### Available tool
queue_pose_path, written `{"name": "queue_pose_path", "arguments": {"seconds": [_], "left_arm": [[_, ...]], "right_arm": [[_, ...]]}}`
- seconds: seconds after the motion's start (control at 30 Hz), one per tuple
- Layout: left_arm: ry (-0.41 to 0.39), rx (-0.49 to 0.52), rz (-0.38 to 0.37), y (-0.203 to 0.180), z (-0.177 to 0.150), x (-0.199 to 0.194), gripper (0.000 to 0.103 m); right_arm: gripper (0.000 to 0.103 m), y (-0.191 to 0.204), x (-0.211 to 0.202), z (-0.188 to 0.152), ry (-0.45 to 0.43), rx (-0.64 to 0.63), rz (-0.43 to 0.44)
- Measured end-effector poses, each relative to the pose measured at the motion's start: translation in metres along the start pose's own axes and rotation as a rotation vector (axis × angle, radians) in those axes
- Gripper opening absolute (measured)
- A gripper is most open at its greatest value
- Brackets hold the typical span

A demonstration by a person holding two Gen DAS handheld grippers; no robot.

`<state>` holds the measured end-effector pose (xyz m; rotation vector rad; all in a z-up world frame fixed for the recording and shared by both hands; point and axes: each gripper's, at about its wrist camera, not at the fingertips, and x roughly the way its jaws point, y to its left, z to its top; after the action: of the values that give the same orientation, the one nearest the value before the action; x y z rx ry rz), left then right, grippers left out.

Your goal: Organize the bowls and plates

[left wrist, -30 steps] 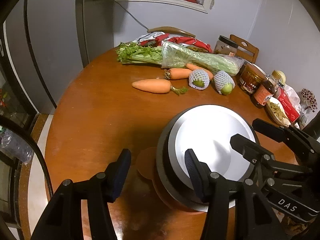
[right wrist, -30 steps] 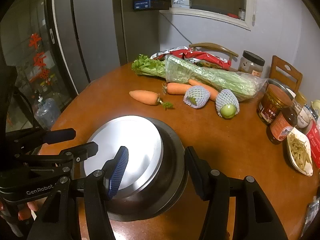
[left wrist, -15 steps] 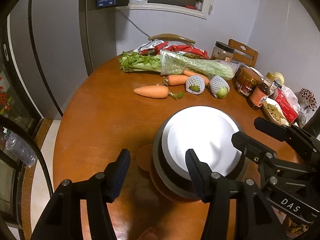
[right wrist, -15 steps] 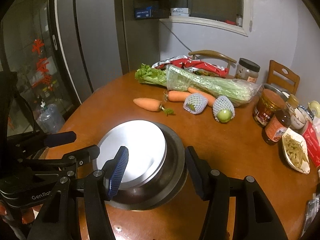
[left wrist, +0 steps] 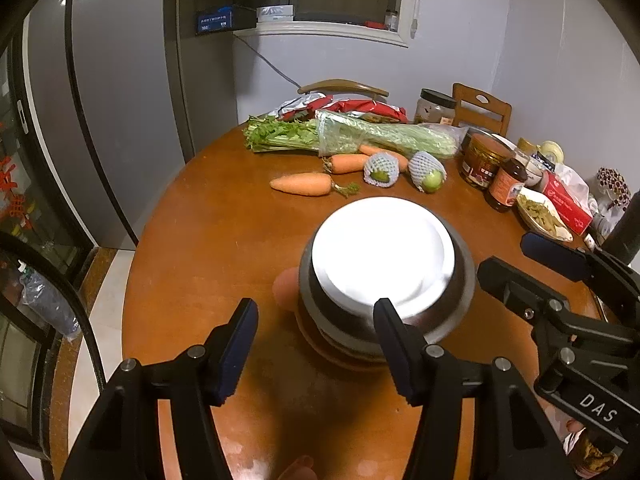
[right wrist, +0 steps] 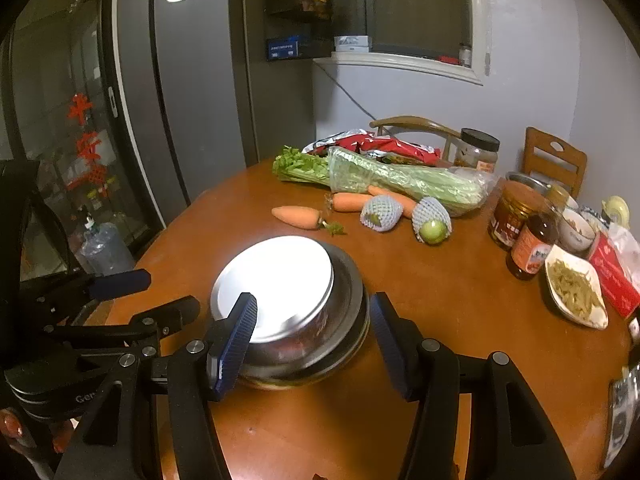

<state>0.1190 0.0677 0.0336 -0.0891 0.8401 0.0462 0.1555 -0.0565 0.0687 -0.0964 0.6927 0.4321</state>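
Observation:
A shiny metal plate lies tilted in a steel bowl, stacked on the round wooden table. The plate and bowl also show in the right wrist view. My left gripper is open and empty, above the table just short of the stack. My right gripper is open and empty, with its fingers on either side of the stack's near rim but apart from it. Each gripper shows in the other's view, the right one and the left one.
Carrots, celery in a bag, net-wrapped fruit, jars, a sauce bottle and a dish of food crowd the far and right side. Chairs stand behind. A fridge is at left.
Both grippers have drawn back and risen from the stack, so the bowl and plate look smaller and farther. Both stay open. The stack has not moved.

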Motion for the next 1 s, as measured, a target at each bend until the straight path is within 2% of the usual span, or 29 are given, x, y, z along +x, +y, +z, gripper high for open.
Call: {"name": "queue_pose_path", "arguments": {"seconds": [0.6,1.0], "left_arm": [[-0.008,0.013,-0.004,-0.017,-0.056,-0.022,0.060],[-0.005,0.035,-0.003,-0.023,-0.083,-0.032,0.061]], "right_arm": [[0.062,0.000,-0.037,-0.067,0.011,0.043,-0.016],[0.062,0.005,-0.049,-0.096,0.020,0.036,-0.033]]}}
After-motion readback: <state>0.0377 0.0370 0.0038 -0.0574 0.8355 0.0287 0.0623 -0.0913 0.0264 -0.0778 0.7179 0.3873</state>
